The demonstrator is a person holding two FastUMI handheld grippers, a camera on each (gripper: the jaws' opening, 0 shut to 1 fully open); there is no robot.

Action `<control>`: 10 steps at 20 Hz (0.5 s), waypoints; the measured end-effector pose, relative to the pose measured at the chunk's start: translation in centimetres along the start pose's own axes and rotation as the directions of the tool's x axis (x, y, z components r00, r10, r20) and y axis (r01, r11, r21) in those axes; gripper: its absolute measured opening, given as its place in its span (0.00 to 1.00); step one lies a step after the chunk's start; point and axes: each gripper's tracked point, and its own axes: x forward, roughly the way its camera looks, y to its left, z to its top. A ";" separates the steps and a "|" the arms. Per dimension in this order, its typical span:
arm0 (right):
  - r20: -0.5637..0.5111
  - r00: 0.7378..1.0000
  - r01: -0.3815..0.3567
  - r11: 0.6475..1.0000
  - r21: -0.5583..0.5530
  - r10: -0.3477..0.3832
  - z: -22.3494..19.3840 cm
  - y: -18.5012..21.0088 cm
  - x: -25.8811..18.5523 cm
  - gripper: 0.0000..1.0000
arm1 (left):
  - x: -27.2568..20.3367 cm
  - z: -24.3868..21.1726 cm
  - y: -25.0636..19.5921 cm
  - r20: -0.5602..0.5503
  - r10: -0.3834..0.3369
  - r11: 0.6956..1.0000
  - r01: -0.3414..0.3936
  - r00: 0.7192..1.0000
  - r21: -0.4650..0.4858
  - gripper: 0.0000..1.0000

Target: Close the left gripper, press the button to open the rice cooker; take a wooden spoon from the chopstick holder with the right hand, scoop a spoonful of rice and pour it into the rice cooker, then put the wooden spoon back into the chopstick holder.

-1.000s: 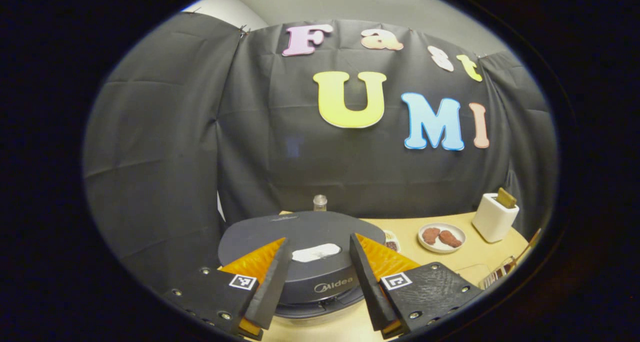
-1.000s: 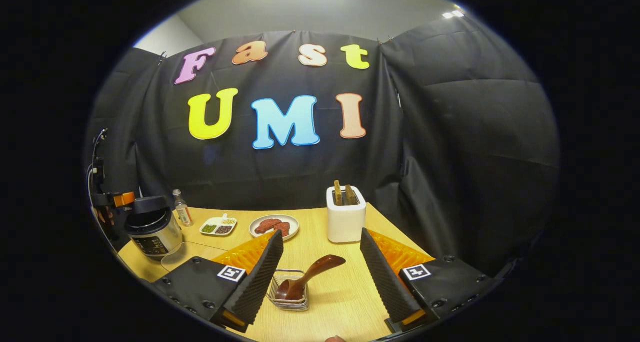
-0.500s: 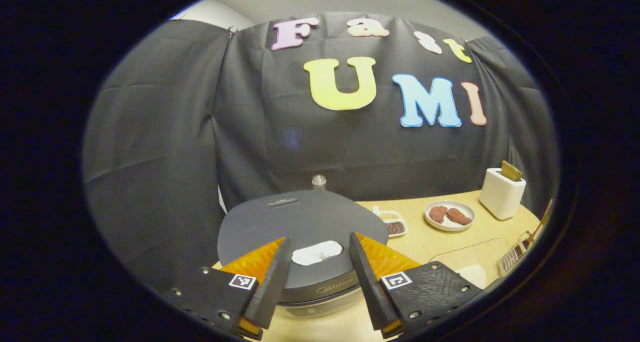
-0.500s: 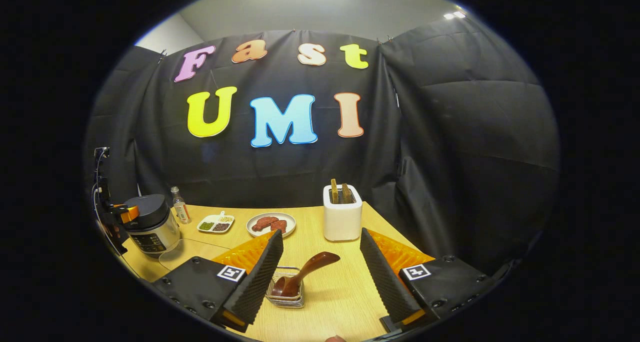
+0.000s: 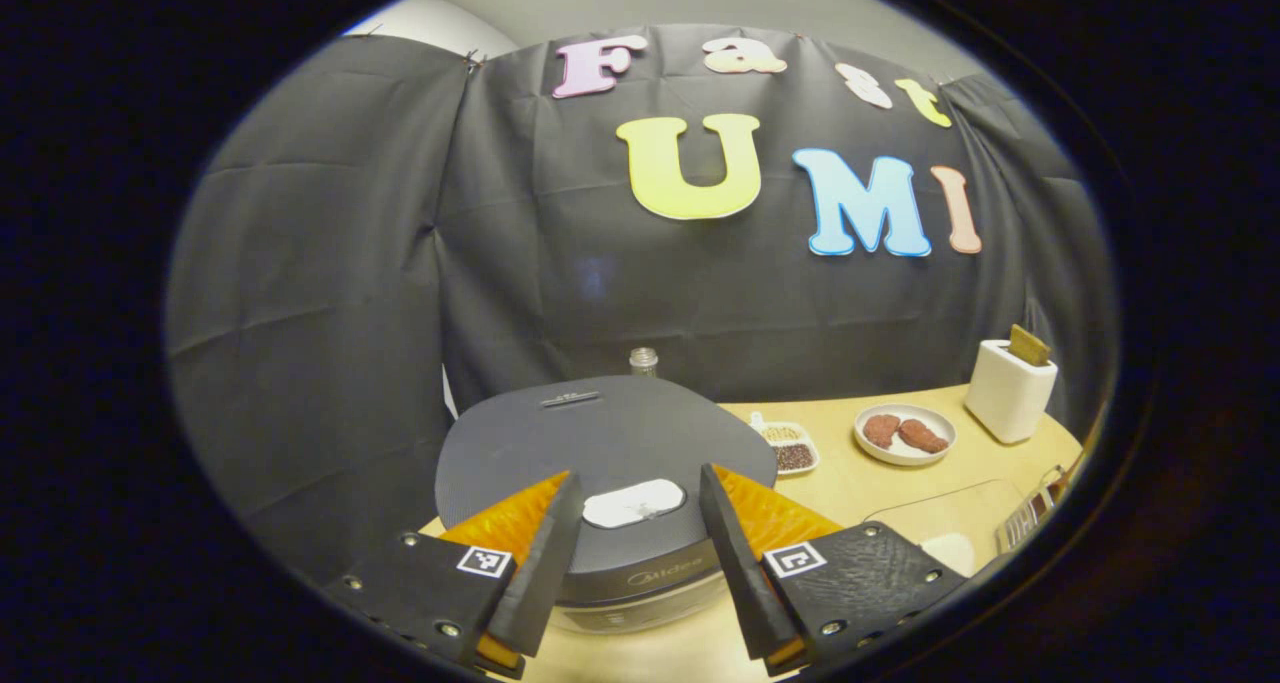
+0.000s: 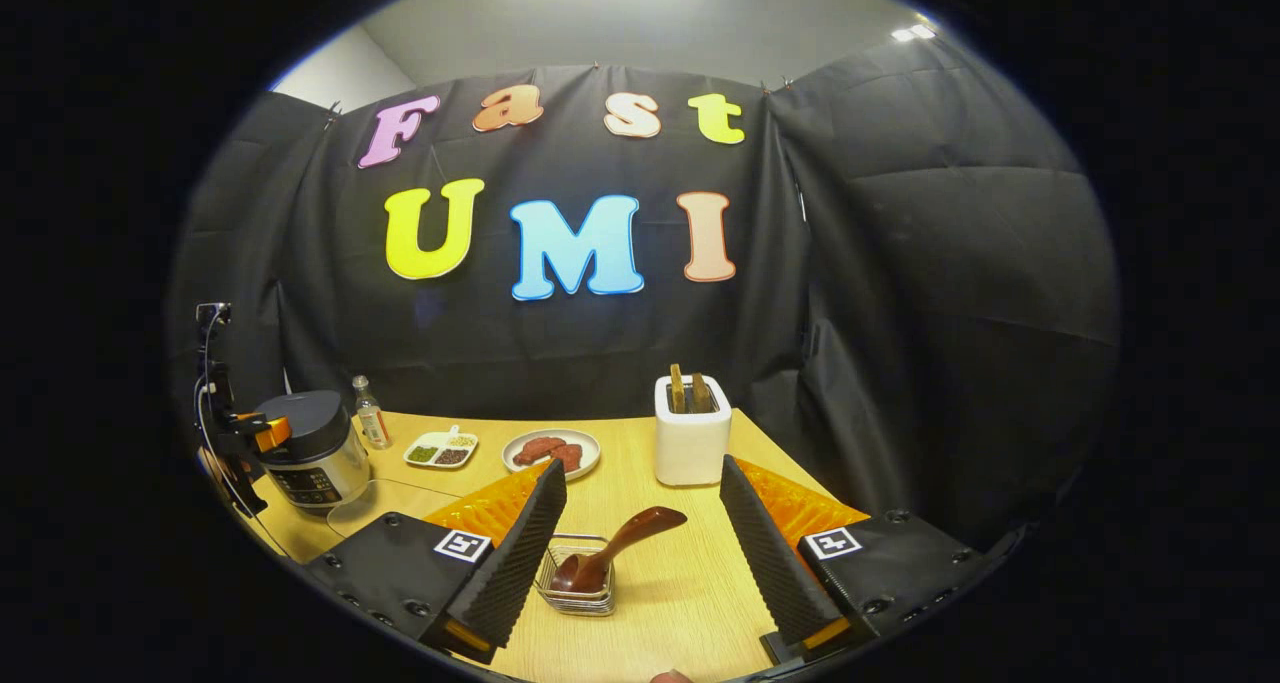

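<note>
Just ahead of your left gripper (image 5: 632, 563), between its two spread fingers, sits the rice cooker (image 5: 605, 463) with its lid down, and the pale button (image 5: 634, 503) on the lid lies right in the gap between the fingertips, neither finger touching it as far as the left gripper view shows. The jaws stand apart and hold nothing. Beyond the cooker a small bottle (image 5: 643, 361) peeks over the lid, and off to the right of your tool lie a divided dish of grains (image 5: 789, 445), a plate with two brown pieces (image 5: 905, 433) and a white toaster (image 5: 1008, 401) on the wooden table (image 5: 860, 483). Your right gripper (image 6: 640, 553) is likewise spread wide and empty, hovering above the table. Between its fingers, nearer the left one, stands the wire chopstick holder (image 6: 575, 598) with the wooden spoon (image 6: 610, 553) in it, bowl down and handle leaning up toward the right. Far off to the left of this tool, in the right gripper view, you see the rice cooker again with your other gripper at its lid; whether it touches there is hard to tell.
</note>
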 end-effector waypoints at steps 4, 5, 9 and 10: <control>0.038 0.999 -0.038 0.999 0.000 0.038 1.3 0.4 -0.4 0.98 | -1.4 2.7 -0.5 0.046 -0.001 1.000 0.001 0.999 -0.015 0.76; 0.042 0.998 -0.049 0.999 -0.004 0.049 1.5 0.4 -0.6 0.98 | -1.8 3.3 -0.9 0.058 0.000 1.000 0.001 0.998 -0.011 0.76; 0.066 0.993 -0.095 0.995 0.007 0.094 2.3 0.4 -1.2 0.98 | -5.2 7.0 -2.0 0.118 0.013 1.000 -0.013 0.993 0.003 0.77; 0.070 0.991 -0.115 0.993 0.017 0.114 2.4 0.7 -1.2 0.98 | -6.6 8.4 -2.3 0.142 0.016 1.000 -0.017 0.990 0.007 0.77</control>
